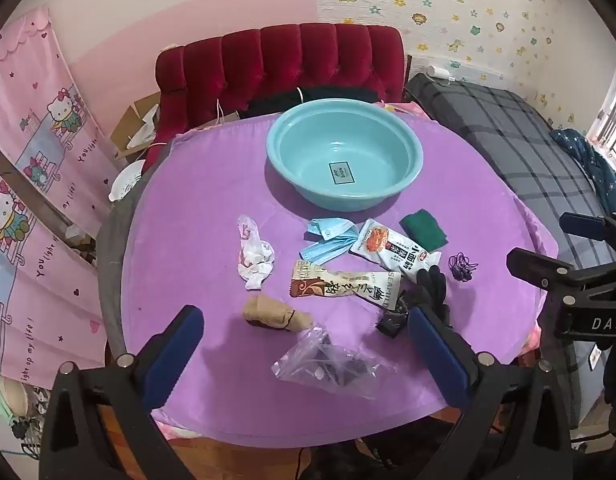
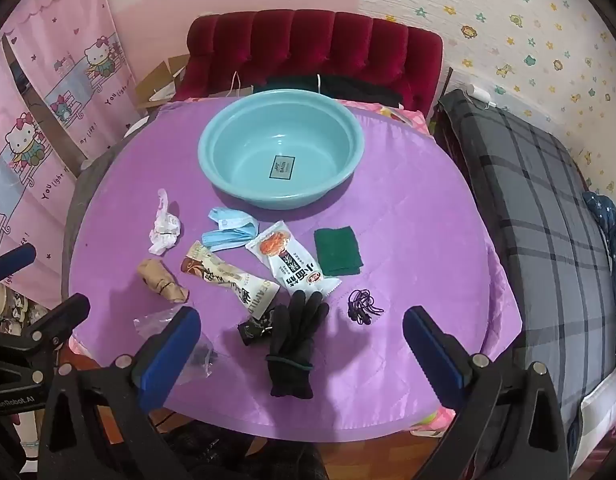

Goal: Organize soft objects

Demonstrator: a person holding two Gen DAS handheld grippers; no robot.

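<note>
While hovering wide and empty over the purple surface (image 2: 408, 240), left tool (image 1: 304, 336) and right tool (image 2: 302, 334) not yet near anything. Basin (image 2: 282, 156) bare; soft bits scattered before it. Risks: snagging glove (image 2: 294, 344) with cords (image 2: 362, 306), crushing snacks (image 2: 292, 264), dragging cloth.

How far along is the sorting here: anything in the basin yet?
Done: nothing; the basin is empty.
In hand: nothing; the left gripper and right gripper hover over the table with jaws wide open.
Left: everything, all still on the purple cloth, including the glove, mask, green cloth, snack packs and clear bag.
</note>
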